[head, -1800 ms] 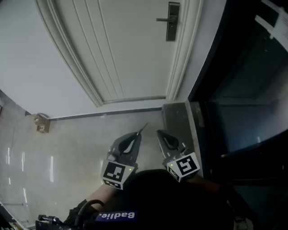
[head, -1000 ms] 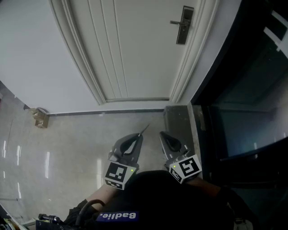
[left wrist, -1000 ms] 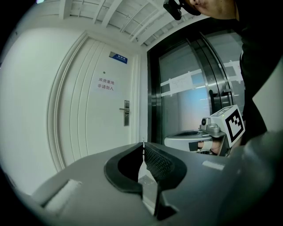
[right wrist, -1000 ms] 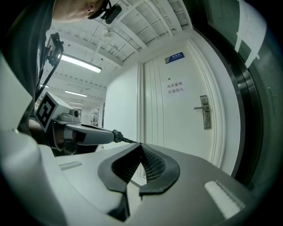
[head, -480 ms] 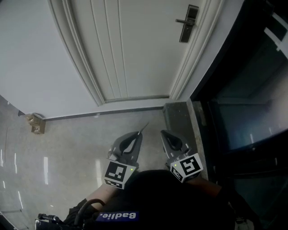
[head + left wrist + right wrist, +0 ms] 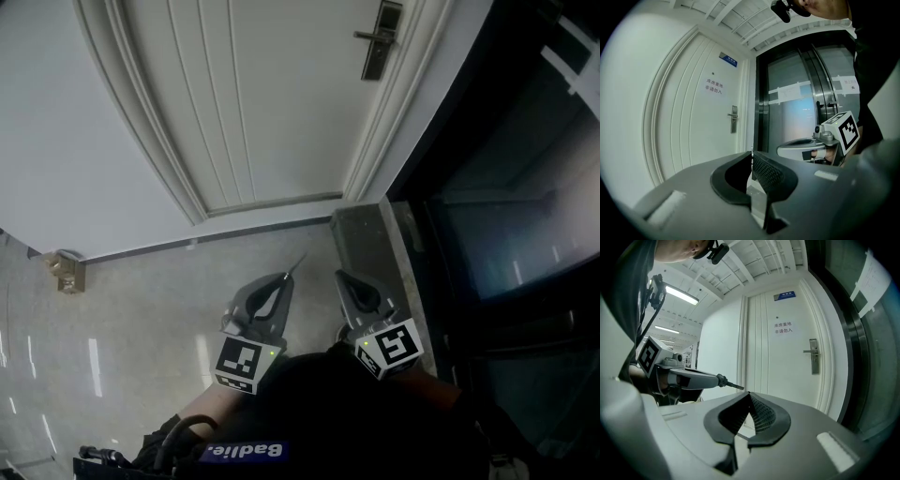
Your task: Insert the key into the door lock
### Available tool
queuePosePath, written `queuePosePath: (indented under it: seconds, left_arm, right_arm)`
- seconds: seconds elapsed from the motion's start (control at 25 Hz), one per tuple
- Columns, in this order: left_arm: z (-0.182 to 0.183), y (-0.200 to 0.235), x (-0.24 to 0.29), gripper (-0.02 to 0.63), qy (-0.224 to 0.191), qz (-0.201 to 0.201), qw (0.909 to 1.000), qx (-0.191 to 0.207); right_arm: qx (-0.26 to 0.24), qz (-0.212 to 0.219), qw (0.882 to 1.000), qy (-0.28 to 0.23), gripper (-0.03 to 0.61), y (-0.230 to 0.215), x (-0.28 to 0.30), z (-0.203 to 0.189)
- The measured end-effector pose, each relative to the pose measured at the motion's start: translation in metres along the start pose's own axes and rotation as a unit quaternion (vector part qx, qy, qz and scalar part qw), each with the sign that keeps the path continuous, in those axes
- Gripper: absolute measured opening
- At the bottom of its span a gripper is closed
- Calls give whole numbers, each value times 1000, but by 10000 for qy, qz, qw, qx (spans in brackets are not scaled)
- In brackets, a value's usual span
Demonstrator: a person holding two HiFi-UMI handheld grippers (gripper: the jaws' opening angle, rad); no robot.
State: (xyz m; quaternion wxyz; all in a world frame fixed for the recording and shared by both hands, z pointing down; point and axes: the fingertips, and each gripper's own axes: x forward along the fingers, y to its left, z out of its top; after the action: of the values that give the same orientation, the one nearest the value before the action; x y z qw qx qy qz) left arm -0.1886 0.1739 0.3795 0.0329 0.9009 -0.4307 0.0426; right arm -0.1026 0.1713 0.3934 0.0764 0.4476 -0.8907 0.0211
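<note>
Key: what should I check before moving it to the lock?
1. Key gripped in left gripper: ok, jaws shut on it, tip pointing ahead.
2. Lock in sight on the door: ok.
3. Keyhole located: cannot tell, too small.
4. Key near lock: not ok, far apart.
5. Right gripper out of the way: ok, jaws shut, empty, beside the left.

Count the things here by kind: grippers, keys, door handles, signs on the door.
Grippers: 2, left gripper and right gripper
Keys: 1, key held in the left gripper
Handles: 1, door handle
Signs: 2, blue plate and paper notice
Total: 6
</note>
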Motion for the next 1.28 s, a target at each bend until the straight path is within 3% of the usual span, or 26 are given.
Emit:
queuePosePath:
  seconds: [0.28,1.0,1.28]
  left_arm:
    - [15,3,33,31,44,131,9999,83]
    - [53,-1,214,31,240,1022,9934,453]
    - [50,6,238,31,343,1142,9918,465]
  right_arm:
    - [101,53,9999,-106,3,-36,10,8]
    - [336,768,9959,-345,3,-229,60,10]
    - [454,952,9941,-243,3,-245,77,-1]
